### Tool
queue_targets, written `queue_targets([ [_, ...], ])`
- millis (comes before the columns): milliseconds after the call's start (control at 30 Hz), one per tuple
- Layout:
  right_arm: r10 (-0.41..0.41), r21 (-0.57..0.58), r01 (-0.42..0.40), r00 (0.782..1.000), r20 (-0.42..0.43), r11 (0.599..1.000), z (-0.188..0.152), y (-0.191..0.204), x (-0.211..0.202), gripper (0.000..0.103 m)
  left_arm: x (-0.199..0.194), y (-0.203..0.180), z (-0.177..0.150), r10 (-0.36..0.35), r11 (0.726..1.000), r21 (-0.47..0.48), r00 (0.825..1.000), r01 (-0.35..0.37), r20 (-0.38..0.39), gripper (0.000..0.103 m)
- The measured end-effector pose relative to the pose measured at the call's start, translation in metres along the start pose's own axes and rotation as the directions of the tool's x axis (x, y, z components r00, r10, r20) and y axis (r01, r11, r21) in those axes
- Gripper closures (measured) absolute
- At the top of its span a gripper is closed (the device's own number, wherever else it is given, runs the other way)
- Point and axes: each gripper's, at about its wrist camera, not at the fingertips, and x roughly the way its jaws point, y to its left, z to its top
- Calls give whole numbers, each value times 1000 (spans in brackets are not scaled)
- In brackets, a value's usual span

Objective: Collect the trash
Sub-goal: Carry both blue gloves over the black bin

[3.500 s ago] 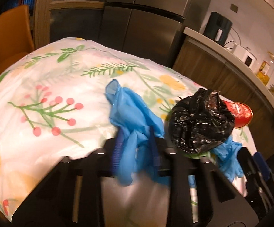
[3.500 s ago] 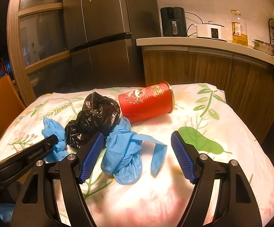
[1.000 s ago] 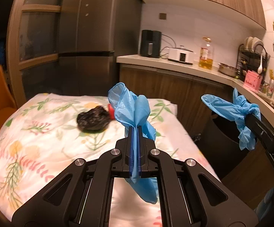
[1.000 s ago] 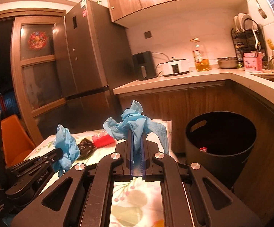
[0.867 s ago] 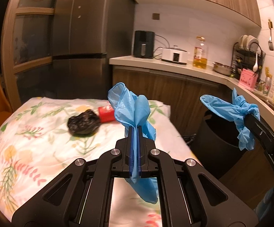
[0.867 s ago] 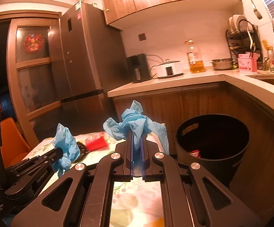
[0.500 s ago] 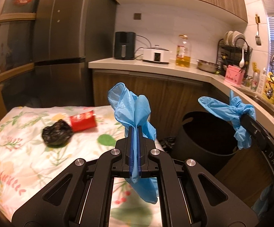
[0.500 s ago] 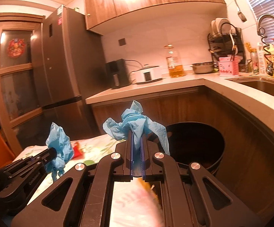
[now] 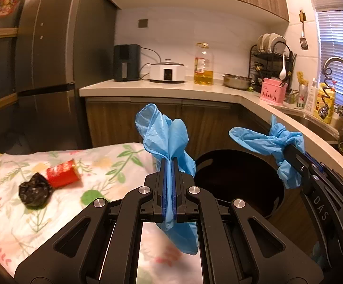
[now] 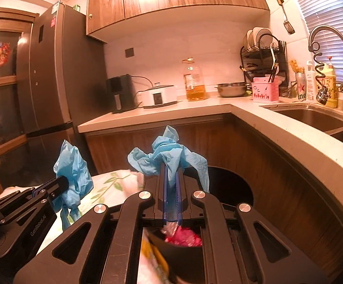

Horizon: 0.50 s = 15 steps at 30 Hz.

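My left gripper is shut on a crumpled blue glove, which hangs above and below the pads. My right gripper is shut on a second blue glove. That glove and the right gripper also show at the right of the left wrist view, above a black bin. The bin lies straight ahead of the right gripper, with pink trash inside. A red can and a crumpled black bag lie on the floral-covered table.
A wooden cabinet with a pale counter curves around behind the bin toward a sink. A tall dark fridge stands at the left. Kitchen appliances, an oil bottle and a dish rack line the counter.
Both grippers have swung right, away from the table and toward the bin, each still holding its glove. The can and bag have slid left in view; the bin now fills more of both views.
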Motion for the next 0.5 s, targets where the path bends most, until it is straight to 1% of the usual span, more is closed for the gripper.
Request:
queue_targets([
  [267,-42,3,42,999,2,999,6,-17,14,96,24,-16,5,-50,999,6,999,50,-7,101],
  [500,-56,6,56,998,-2,998,7,-26,23,96,40,-26,5,-93,995,20,996,93,-10,101],
])
